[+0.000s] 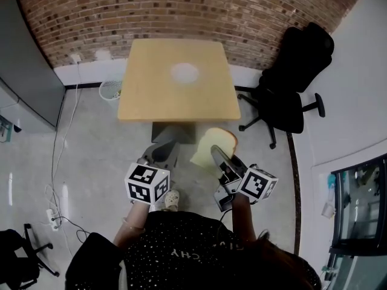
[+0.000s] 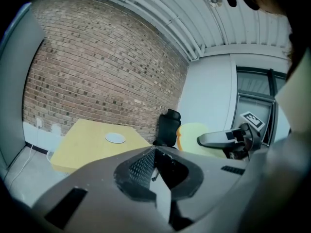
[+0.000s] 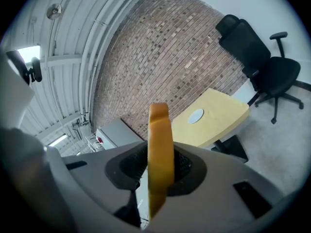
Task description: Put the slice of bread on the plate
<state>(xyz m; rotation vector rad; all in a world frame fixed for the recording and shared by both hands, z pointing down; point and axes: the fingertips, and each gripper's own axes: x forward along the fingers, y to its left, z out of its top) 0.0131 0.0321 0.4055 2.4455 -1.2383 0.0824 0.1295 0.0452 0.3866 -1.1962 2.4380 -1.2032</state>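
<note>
Walls: red-brown brick wall point(image 1: 181, 11) at the far side, white wall point(image 1: 357, 89) at right
Floor: pale grey floor point(image 1: 91, 156), cables point(image 1: 57, 150) trailing at left
Furniture: square wooden table point(image 1: 151, 95) near the brick, black office chair point(image 1: 290, 83) beside it, grey cabinet point(image 1: 24, 71) at left
Window: dark-framed glass point(image 1: 357, 204) at right

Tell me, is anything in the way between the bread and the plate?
Nothing visible is. The right tool holds the bread in the air, short of the table, and the plate sits alone on it.
</note>
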